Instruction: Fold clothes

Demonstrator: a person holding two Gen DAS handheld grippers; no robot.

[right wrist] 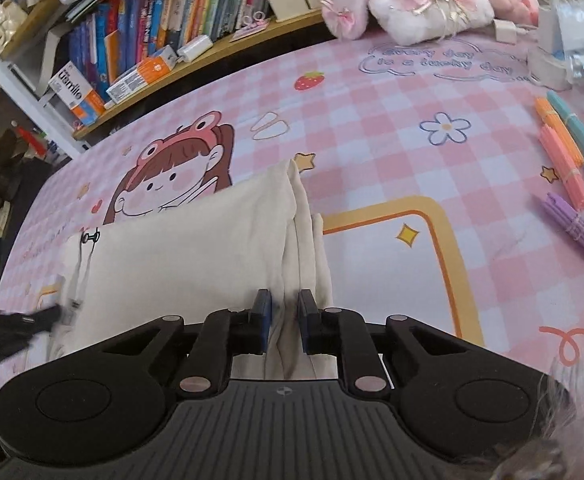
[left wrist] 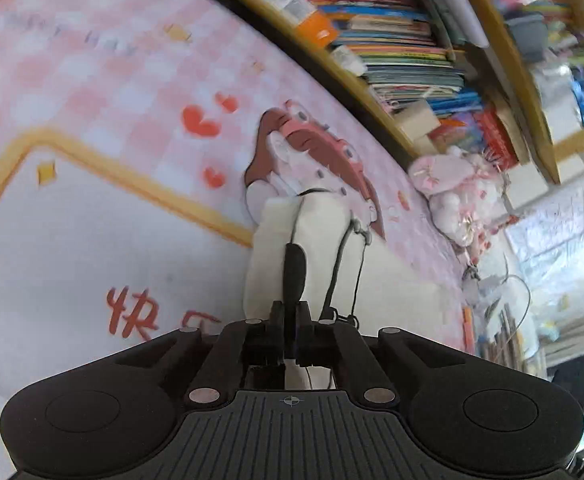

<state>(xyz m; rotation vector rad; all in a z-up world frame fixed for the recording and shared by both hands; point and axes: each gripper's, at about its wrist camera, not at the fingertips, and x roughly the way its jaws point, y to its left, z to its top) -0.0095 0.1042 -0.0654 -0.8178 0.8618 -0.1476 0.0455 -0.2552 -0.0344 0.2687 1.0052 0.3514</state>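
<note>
My right claw [right wrist: 283,312] pinches a bunched edge of the cream garment [right wrist: 188,240] between its blue pads, the folds gathered tight in the gap. My left claw [left wrist: 291,316] is pressed together on what looks like a dark strap or cord end at the garment's other side — I can't tell exactly what it is from the blur there. The garment lies on the table [right wrist: 392,112], spread over the pink checked mat with its cartoon girl, partly folded, with a layered edge running away from my right claw. To do this fold well, I judge both claws should lift level and carry the near edge over together, keeping the cloth taut so the layers don't slide apart. Farther off lie bundled sticks [right wrist: 564,160], a plush toy [right wrist: 412,4], and a bookshelf [right wrist: 164,40] — all well clear of the cloth.
</note>
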